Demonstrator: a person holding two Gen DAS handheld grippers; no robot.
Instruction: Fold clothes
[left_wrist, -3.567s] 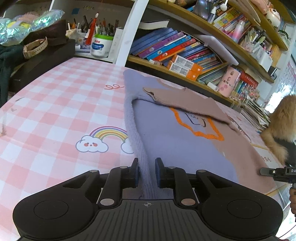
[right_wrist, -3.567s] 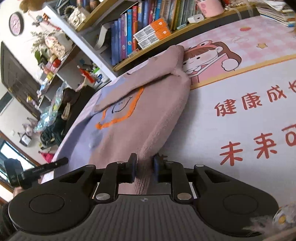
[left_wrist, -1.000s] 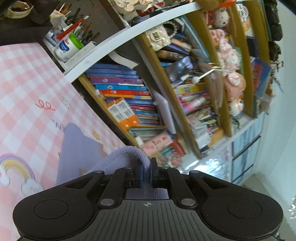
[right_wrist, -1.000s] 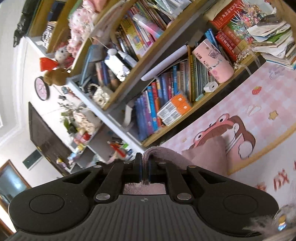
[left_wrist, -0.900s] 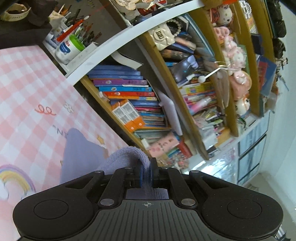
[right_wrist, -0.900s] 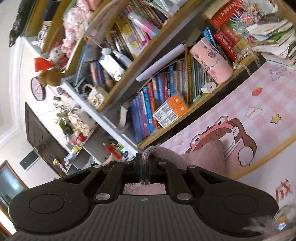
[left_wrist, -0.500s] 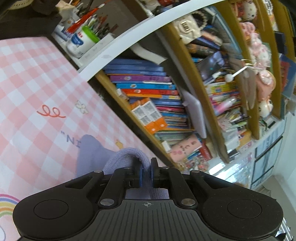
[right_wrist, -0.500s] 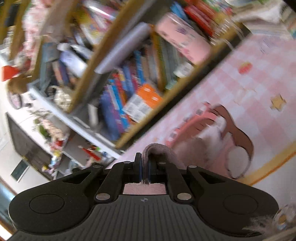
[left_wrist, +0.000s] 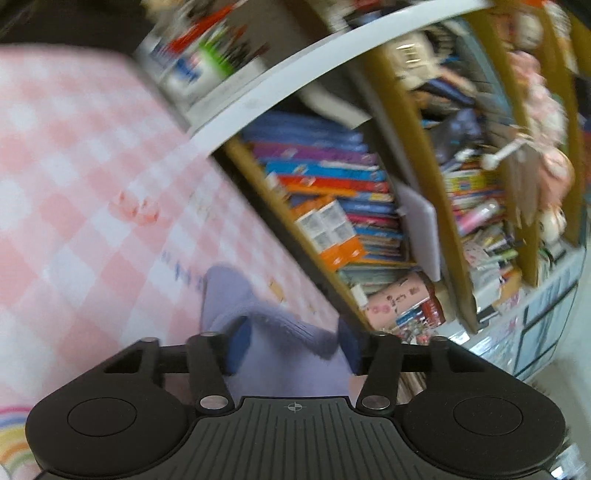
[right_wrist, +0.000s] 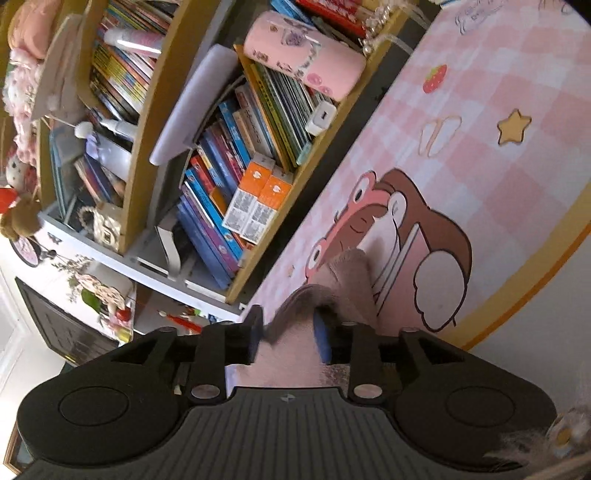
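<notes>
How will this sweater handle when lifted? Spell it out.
Probably floppy: the sweater sags in soft folds across the open left gripper. Likely not slippery, given its fuzzy knit surface in the right wrist view.

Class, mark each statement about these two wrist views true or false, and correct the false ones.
1. The left tongs are clamped shut on the fabric. False: the jaws stand apart, with the lilac knit edge lying loose between them.
2. The right tongs are open, with the pinkish-brown fabric between the fingers. True.
3. The mat in the left view is plain green. False: it is pink and white checked.
4. A bookshelf full of books stands beyond the mat. True.
5. A star is printed on the mat in the right view. True.
</notes>
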